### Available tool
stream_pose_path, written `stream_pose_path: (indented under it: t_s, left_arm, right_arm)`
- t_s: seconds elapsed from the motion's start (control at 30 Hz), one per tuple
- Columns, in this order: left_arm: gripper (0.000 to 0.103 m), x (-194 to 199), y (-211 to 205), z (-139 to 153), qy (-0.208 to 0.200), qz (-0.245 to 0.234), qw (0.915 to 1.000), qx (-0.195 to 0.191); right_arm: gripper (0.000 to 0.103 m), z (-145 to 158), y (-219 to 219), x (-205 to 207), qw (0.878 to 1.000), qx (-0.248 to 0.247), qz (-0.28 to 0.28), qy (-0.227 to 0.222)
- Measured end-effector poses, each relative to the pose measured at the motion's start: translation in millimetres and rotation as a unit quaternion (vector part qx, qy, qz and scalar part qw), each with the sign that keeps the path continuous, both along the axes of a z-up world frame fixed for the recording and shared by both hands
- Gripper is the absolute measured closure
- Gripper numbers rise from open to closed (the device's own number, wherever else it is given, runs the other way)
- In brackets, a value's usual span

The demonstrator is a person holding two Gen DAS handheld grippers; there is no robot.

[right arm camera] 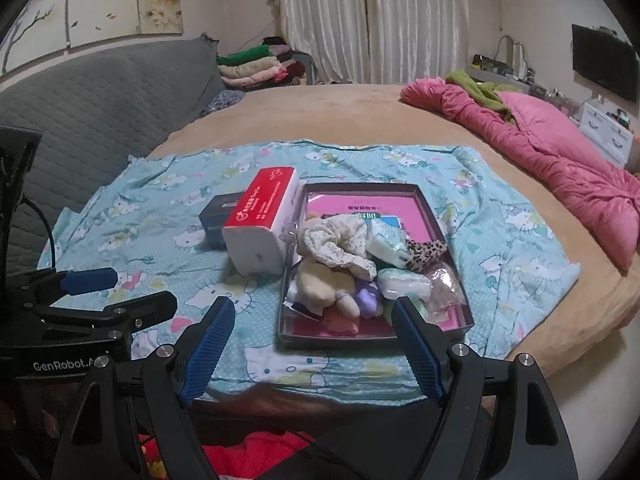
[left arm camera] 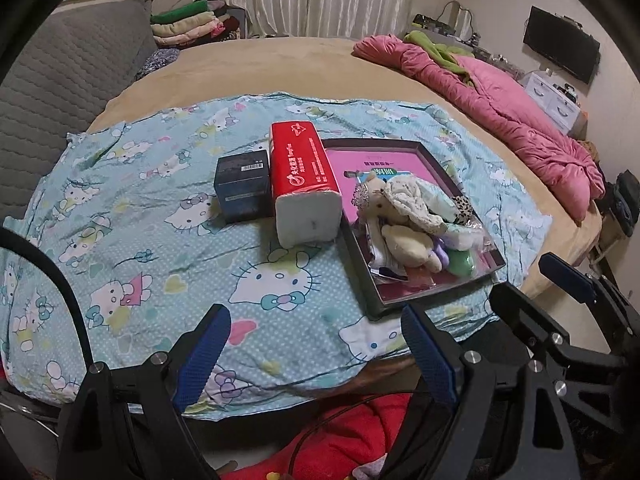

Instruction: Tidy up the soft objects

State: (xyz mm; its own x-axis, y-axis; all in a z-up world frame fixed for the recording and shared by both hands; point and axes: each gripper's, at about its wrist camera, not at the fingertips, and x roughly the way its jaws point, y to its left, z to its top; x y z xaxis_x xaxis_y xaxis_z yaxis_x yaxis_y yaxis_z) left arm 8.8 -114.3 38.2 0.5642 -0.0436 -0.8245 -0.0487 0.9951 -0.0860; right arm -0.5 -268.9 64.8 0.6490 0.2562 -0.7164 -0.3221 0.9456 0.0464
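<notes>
A dark shallow box (left arm camera: 360,256) (right arm camera: 440,220) with a pink lining sits on the Hello Kitty cloth (left arm camera: 132,216) (right arm camera: 160,208). It holds a pile of soft things: a cream plush toy (left arm camera: 404,240) (right arm camera: 320,284), a lacy white cloth (left arm camera: 412,200) (right arm camera: 340,240), a leopard-print scrunchie (right arm camera: 426,252), purple and green pieces. My left gripper (left arm camera: 316,348) is open and empty, near the cloth's front edge. My right gripper (right arm camera: 316,340) is open and empty, just before the box's near edge; it also shows in the left wrist view (left arm camera: 532,284).
A red and white tissue pack (left arm camera: 304,184) (right arm camera: 260,228) lies left of the box, with a dark small box (left arm camera: 242,186) (right arm camera: 218,216) beside it. A pink quilt (left arm camera: 500,112) (right arm camera: 560,160) lies at the right. A grey sofa (left arm camera: 60,92) stands left. Folded clothes (right arm camera: 256,64) are stacked behind.
</notes>
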Motion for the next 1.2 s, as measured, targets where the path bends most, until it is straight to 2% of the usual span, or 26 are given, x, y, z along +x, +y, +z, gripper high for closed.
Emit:
stream_pose_path:
  t_s: [0.27, 1.2]
  left_arm:
    - [0.016, 3.3, -6.0, -8.0, 0.010, 0.001, 0.9999, 0.012]
    - [0.016, 6.8, 5.8, -26.0, 0.035, 0.023, 0.9990, 0.011]
  right_arm:
    - [0.021, -6.1, -3.3, 0.0, 1.000, 0.000, 0.002, 0.000]
    - [0.021, -17.0, -6.7, 6.8, 1.000, -0.004, -0.006, 0.015]
